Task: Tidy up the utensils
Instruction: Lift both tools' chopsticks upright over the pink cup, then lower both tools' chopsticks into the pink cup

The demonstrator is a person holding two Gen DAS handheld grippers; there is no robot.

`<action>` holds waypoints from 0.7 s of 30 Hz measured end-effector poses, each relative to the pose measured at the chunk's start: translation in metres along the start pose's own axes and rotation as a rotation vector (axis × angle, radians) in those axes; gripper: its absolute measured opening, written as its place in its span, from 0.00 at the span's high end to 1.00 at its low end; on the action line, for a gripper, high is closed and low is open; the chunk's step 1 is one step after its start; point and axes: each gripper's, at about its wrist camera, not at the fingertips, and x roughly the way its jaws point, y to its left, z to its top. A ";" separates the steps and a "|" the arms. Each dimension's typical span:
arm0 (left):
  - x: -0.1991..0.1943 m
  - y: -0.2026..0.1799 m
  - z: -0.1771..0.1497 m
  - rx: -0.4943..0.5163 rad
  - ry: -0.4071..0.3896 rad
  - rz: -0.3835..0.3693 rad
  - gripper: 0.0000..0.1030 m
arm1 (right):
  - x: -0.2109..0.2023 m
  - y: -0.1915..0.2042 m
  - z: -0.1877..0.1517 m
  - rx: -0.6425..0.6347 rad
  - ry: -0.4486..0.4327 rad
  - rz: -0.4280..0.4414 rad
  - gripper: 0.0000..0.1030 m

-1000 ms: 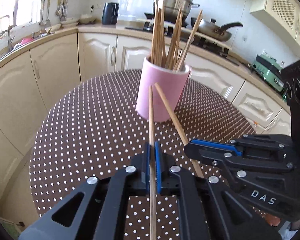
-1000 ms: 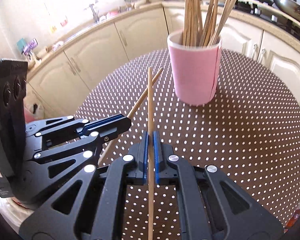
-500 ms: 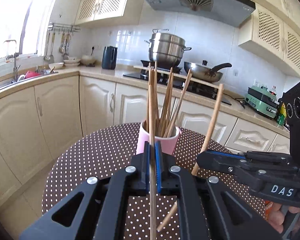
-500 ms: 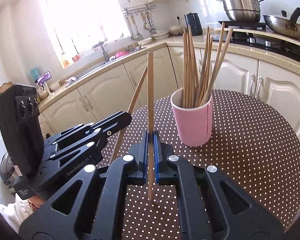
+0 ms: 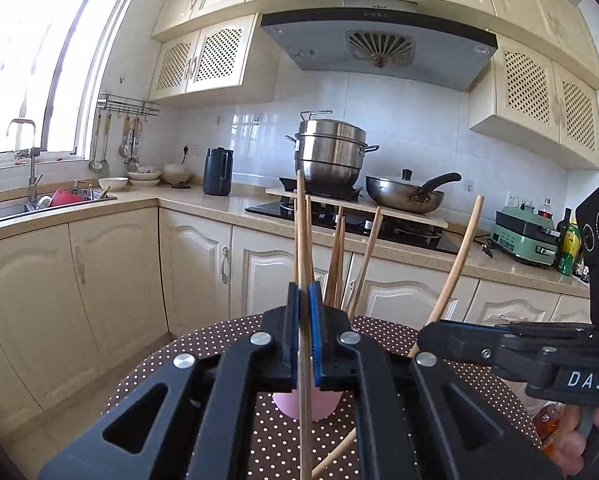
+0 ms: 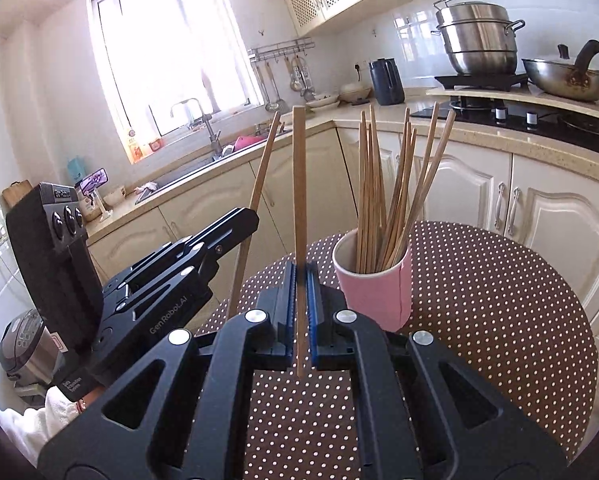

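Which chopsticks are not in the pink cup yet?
Two: one clamped in the left gripper, one in the right gripper. The rest stand in the pink cup.

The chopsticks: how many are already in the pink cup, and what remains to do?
Done: a bundle of chopsticks stands in the pink cup. In hand: the left gripper and the right gripper each clamp one chopstick upright. Left: dropping both into the cup.

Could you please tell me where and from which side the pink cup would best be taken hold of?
Probably low on the pink cup, by its bare side wall, from the side: chopsticks fan out above its rim, blocking any approach from overhead.
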 end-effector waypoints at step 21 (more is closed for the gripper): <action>0.044 0.000 0.039 -0.010 -0.142 -0.023 0.95 | 0.008 -0.028 0.047 -0.018 -0.089 -0.014 0.95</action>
